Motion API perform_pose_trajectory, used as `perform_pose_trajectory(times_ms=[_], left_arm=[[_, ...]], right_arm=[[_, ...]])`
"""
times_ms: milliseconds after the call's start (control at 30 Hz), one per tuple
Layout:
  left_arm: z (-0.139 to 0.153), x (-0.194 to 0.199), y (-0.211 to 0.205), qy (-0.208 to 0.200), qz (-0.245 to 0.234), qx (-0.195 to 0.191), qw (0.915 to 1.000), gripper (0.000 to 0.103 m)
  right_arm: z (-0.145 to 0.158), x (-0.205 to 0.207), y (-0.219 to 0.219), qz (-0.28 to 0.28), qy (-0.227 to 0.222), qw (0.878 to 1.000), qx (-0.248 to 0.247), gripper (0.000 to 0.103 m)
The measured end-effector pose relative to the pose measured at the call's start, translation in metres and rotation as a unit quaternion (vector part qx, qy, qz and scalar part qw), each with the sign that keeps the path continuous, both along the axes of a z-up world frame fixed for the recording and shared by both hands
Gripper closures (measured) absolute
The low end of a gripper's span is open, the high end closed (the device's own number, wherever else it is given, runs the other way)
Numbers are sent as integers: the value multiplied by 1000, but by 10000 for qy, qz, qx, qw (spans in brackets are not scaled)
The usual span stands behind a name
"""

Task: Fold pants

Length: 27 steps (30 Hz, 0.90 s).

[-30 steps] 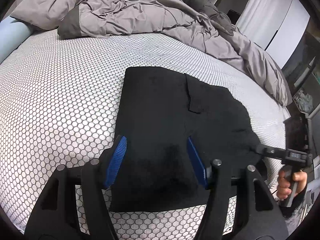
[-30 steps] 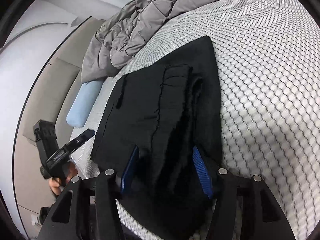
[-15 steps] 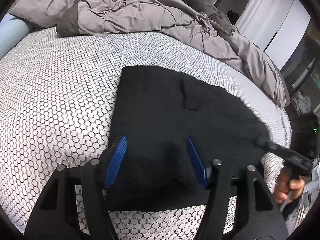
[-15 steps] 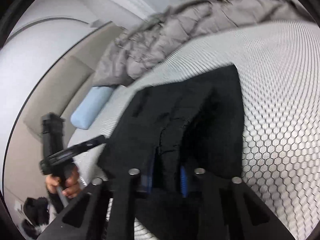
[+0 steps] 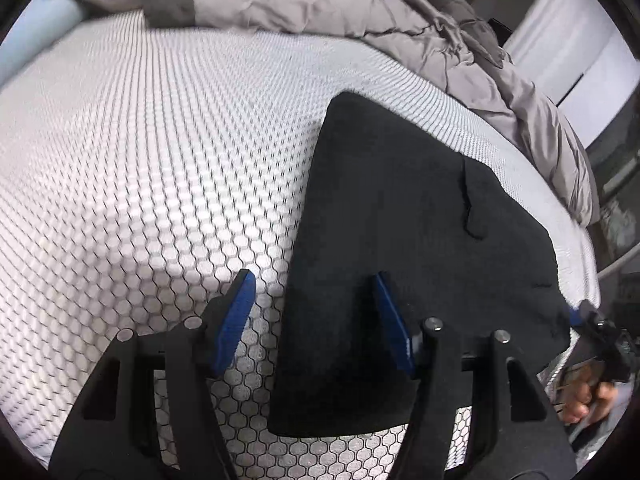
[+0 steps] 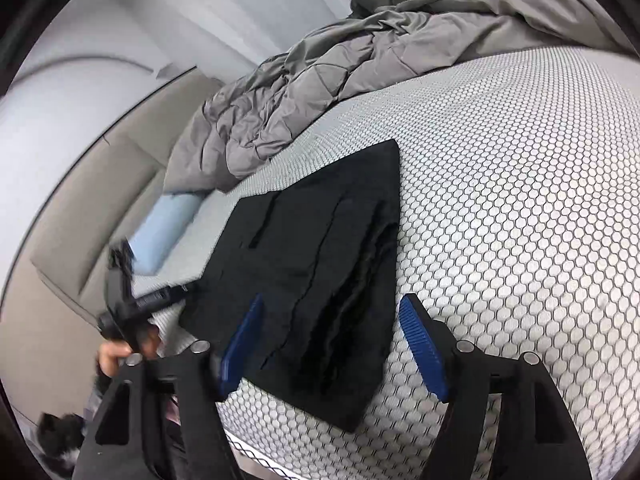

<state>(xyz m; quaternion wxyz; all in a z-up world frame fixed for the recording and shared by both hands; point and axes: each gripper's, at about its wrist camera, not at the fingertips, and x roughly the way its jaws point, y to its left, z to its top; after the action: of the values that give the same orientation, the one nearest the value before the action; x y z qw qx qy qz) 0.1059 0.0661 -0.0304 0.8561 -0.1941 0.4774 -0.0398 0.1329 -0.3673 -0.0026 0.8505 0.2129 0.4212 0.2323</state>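
Black pants (image 5: 420, 260) lie folded into a flat stack on the bed's honeycomb sheet (image 5: 140, 160). My left gripper (image 5: 314, 312) hovers low over their near left edge, which runs between the blue pads; the jaws are closing without pressing the cloth. In the right wrist view the pants (image 6: 312, 240) show layered folds along their right side. My right gripper (image 6: 332, 344) stands over their near corner, its jaws opening and the pads clear of the cloth. Each gripper shows in the other's view: the right gripper (image 5: 596, 332) in a hand, the left gripper (image 6: 152, 300) blurred.
A crumpled grey duvet (image 5: 340, 4) is heaped along the far side of the bed (image 6: 520, 200). A light blue pillow (image 6: 168, 228) lies by the beige headboard (image 6: 100, 200). White doors (image 5: 580, 52) stand beyond the bed's right side.
The right gripper was shut on the pants' edge half a second ago; now it stands wide and has drawn back. The left gripper has sunk, shifted to the pants' left edge, and narrowed slightly.
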Motion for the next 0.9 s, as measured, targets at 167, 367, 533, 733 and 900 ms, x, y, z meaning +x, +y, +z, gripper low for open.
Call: perform_pose_trajectory(times_ms=[167,367,533,733,900], left_arm=[[5,-5,-16,67,-423,157,9990,65],[14,-17,-34,-42,-673,371,9970,65],[44,-34,-49,-898,-366,1220,9878,64],[47,-38,-115,-1426,-1677,1411,9652,45],[12,-24,-141,-1041,-2276,1396,9581,45]], right_arm=[[-22,29,19,144,136,9994,-281,74],[-27,60,14,-558,175,9949,-819,44],[6,30,5,-714,-371,9932,-838,43],[25,5,82,494,-919,9856,-1334,43],[-16,23,147,1198,-512,9691,-2092,43]])
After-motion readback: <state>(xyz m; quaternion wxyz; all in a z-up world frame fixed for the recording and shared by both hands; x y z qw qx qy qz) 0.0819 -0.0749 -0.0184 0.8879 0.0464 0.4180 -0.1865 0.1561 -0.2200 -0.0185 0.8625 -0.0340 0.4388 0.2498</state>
